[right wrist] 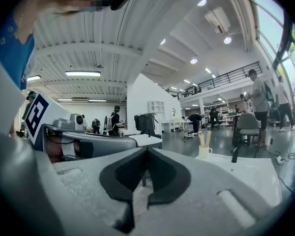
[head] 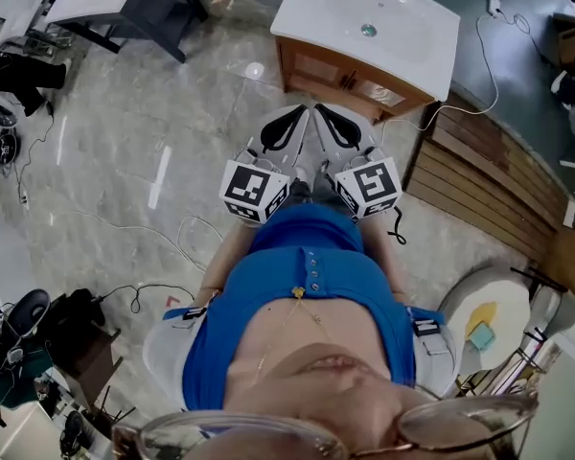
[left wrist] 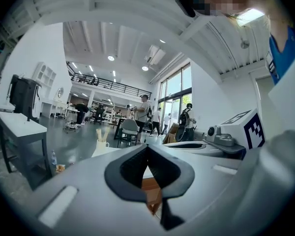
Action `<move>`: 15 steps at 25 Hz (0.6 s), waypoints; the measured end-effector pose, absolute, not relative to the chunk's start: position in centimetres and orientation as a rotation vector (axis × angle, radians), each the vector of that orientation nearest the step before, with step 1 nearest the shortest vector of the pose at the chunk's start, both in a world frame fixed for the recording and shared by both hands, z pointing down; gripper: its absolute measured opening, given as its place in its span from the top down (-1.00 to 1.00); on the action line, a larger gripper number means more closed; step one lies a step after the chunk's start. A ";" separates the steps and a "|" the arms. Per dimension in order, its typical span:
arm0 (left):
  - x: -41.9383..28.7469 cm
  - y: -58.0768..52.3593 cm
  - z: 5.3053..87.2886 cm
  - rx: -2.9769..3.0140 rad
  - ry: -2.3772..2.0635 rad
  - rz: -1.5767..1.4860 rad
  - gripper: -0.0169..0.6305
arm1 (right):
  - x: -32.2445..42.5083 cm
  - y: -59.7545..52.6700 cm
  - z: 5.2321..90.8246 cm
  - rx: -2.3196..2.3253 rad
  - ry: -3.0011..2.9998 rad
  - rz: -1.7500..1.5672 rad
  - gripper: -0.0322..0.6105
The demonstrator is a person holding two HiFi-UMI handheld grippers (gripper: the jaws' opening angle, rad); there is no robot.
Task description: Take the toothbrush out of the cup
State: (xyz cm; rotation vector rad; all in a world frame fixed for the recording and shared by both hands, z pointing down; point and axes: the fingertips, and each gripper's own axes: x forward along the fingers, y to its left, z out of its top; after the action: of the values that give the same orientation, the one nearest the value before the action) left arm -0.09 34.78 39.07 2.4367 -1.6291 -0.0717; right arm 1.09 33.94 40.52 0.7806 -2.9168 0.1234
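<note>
— Blue cloth nearest the head camera: is that the person's top (head: pixel 307 286)?
— Yes. Just beyond it are the two marker cubes, one (head: pixel 254 192) on the left gripper (left wrist: pixel 147 152) and one (head: pixel 369 188) on the right gripper (right wrist: pixel 147 154). The grippers are held side by side, close together, over the grey marbled floor (head: pixel 125 132).
— How do the fingers stand?
— Together on both. In the left gripper view the dark fingers (left wrist: pixel 128 170) meet at their tips with nothing held between them. The right gripper view shows the same, its fingers (right wrist: pixel 164 173) closed on nothing.
— And the cup?
— Well apart from both grippers. The white cup (right wrist: pixel 204 152) stands upright on the white bench (right wrist: pixel 250 176). In the right gripper view a black tap (right wrist: pixel 234 154) is near it, to its right. The left gripper view shows the same cup beyond the fingers, to their left.
— Is the toothbrush (right wrist: pixel 202 140) in it?
— Pale handles stick up out of the cup and lean apart. I take one for the toothbrush, though they are too small to make out any heads.
— What carries the bench?
— A wooden cabinet (head: pixel 326 70), seen from above in the head view, with a basin (head: pixel 350 10) sunk into the top.
— Farther off?
— A grey chair (left wrist: pixel 130 129), then people (left wrist: pixel 142 109) standing in a bright hall with tall windows.
</note>
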 end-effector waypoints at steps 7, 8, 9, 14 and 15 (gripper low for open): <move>-1.7 33.3 39.9 2.388 -1.652 -0.098 0.94 | -0.3 32.3 41.2 0.753 -2.898 0.120 0.89; -1.9 33.1 39.9 2.383 -1.658 -0.099 0.94 | -0.5 32.0 41.3 0.746 -2.897 0.121 0.89; -2.1 32.8 39.9 2.377 -1.664 -0.099 0.94 | -0.7 31.7 41.4 0.737 -2.897 0.125 0.89; -3.0 31.2 40.0 2.358 -1.680 -0.093 0.94 | -2.1 29.7 41.5 0.689 -2.907 0.135 0.89; -3.1 30.7 40.0 2.356 -1.681 -0.091 0.94 | -2.3 29.2 41.4 0.684 -2.911 0.134 0.89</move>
State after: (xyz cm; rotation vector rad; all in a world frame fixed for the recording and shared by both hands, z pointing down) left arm -3.13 30.73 39.96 2.3564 -1.6810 -0.0911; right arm -2.33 29.23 41.44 0.6840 -2.9111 0.1343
